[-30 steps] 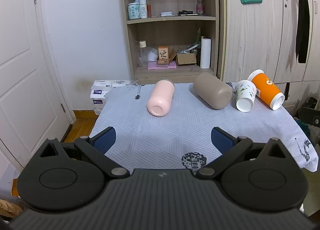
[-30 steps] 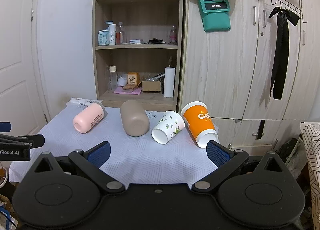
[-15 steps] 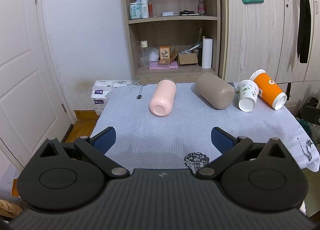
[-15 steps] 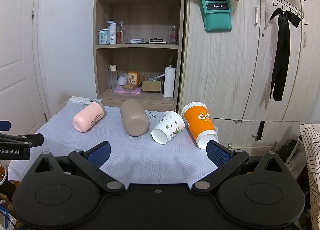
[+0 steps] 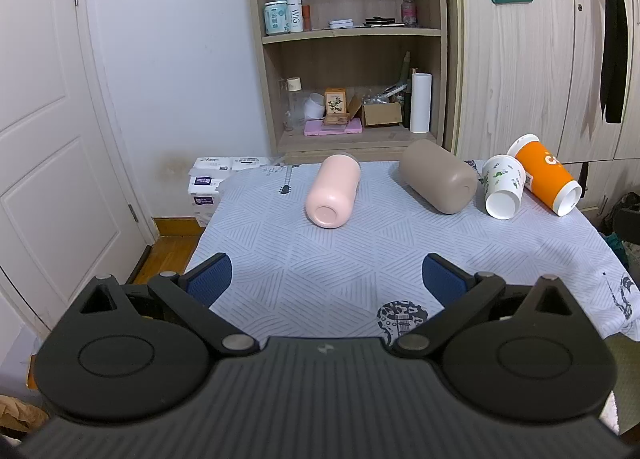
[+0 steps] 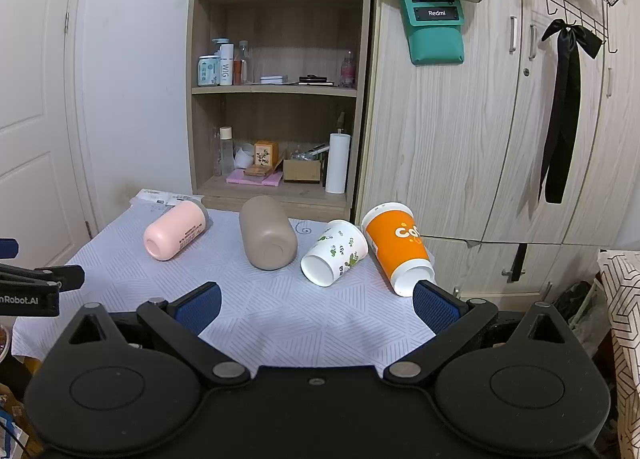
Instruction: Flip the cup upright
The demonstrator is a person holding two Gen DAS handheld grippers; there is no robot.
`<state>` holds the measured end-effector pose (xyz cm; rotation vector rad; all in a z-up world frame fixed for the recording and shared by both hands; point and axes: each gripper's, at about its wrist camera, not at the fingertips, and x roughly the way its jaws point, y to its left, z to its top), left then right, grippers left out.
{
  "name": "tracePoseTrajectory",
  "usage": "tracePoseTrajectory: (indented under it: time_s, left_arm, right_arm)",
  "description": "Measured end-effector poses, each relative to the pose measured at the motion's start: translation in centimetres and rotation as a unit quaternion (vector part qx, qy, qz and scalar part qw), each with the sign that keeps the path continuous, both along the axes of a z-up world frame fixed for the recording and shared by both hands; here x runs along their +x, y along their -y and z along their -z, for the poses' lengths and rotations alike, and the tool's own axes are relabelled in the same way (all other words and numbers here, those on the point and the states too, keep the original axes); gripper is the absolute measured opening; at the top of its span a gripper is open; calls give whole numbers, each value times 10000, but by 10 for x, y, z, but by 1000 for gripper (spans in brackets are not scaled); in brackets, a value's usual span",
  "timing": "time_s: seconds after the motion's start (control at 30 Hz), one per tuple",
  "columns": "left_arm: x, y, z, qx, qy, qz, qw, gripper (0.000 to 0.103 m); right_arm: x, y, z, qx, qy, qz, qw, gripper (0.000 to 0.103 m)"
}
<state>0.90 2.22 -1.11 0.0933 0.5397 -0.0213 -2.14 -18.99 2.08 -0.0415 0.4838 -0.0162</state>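
Several cups lie on their sides on a table with a pale patterned cloth (image 5: 340,259): a pink cup (image 5: 332,191) (image 6: 174,231), a taupe cup (image 5: 438,181) (image 6: 266,233), a white leafy paper cup (image 5: 502,191) (image 6: 334,253) and an orange paper cup (image 5: 546,179) (image 6: 396,247). My left gripper (image 5: 326,279) is open and empty over the table's near edge, short of the pink cup. My right gripper (image 6: 316,307) is open and empty, short of the white cup. The left gripper's tip shows at the left edge of the right wrist view (image 6: 36,283).
A wooden shelf unit (image 5: 348,43) with bottles and boxes stands behind the table. Wooden cabinets (image 6: 500,119) are at the right, a white door (image 5: 48,139) at the left. Packages (image 5: 216,179) sit on the floor by the table's far left corner.
The left wrist view has tilted up slightly, so the cups sit a little lower in frame. The right gripper has barely moved. Both stay open.
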Motion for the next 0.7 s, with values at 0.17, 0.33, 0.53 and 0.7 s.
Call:
tracePoseTrajectory:
  time_s: [0.17, 0.33, 0.53, 0.7]
  left_arm:
    - [0, 0, 0, 8, -20, 25, 10000, 103]
    - [0, 1, 0, 12, -17, 26, 10000, 103]
    - [-1, 1, -1, 13, -17, 30, 10000, 103]
    - [-1, 1, -2, 20, -43, 29, 10000, 103]
  right_arm:
    - [0, 1, 0, -4, -14, -3, 10000, 103]
    - [0, 1, 0, -8, -15, -12, 10000, 103]
    - [-1, 0, 1, -34, -6, -21, 10000, 103]
    - [-1, -3, 2, -56, -23, -43, 10000, 103]
